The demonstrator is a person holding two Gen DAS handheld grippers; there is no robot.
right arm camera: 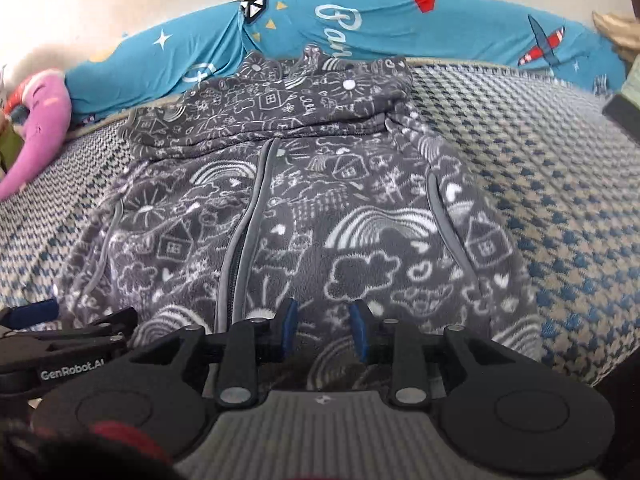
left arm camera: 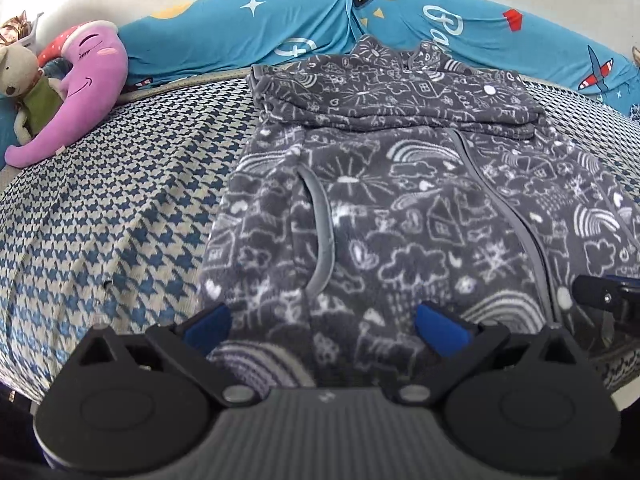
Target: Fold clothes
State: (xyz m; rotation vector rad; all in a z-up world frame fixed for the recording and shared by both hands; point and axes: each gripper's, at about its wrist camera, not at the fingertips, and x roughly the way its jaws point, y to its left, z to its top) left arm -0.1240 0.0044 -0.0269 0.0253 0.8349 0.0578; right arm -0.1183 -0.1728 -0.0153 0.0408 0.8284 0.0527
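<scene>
A grey fleece jacket [right arm camera: 304, 216] printed with white rainbows, houses and clouds lies zipper-up on the bed [left arm camera: 120, 216], its far part folded into a thick band across the top. The left tongs [left arm camera: 324, 320] hover over the near hem with their blue pads wide apart, nothing between them. The right tongs [right arm camera: 323, 330] hover just right of the zipper, pads a narrow gap apart, not pressing the fleece. The bed wears a blue-and-cream houndstooth cover. A blue patterned cushion [left arm camera: 240, 32] lines the far edge, with a purple plush toy [left arm camera: 80, 88] at left.
</scene>
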